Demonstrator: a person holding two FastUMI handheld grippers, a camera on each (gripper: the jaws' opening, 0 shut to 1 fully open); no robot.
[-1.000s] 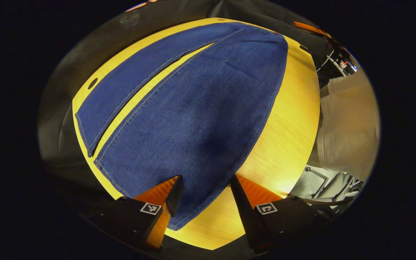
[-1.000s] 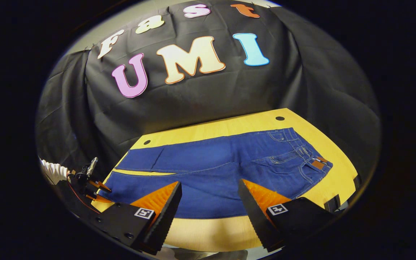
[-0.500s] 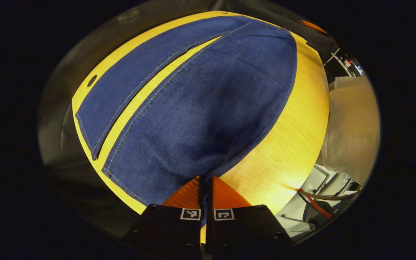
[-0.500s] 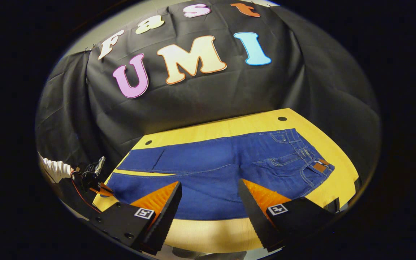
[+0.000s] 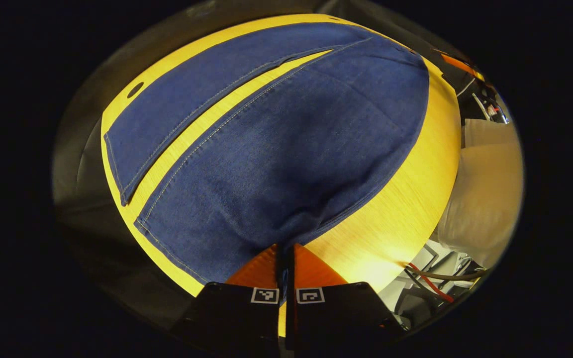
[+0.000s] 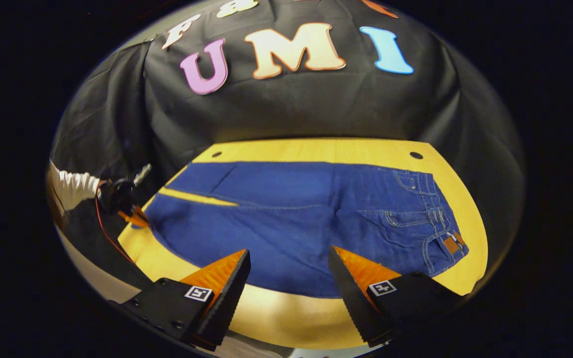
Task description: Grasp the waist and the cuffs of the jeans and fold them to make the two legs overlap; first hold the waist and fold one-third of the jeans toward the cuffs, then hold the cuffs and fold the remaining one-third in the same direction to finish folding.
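Observation:
Blue jeans [image 5: 286, 144] lie spread flat on the yellow table [image 5: 406, 199], both legs side by side with a thin gap between them. My left gripper [image 5: 285, 253] is shut on the cuff corner of the near leg, and the cloth puckers toward its fingers. In the right gripper view the jeans [image 6: 311, 214] stretch across the table [image 6: 276, 313], waist and pockets at the right, cuffs at the left. My right gripper [image 6: 289, 263] hangs open above the near leg's edge, holding nothing. The left gripper [image 6: 135, 219] shows far left at the cuff, held by a white-sleeved hand [image 6: 70, 186].
The black cloth wall [image 6: 291, 109] rises behind the table. Two round holes [image 6: 416, 155] sit at the table's far corners. A person's pale clothing [image 5: 485, 189] and some cables [image 5: 435, 278] stand off the table's near side in the left gripper view.
My left gripper closed on the near leg's cuff corner and has pulled the cloth slightly. My right gripper stayed open and has risen, looking down more on the jeans.

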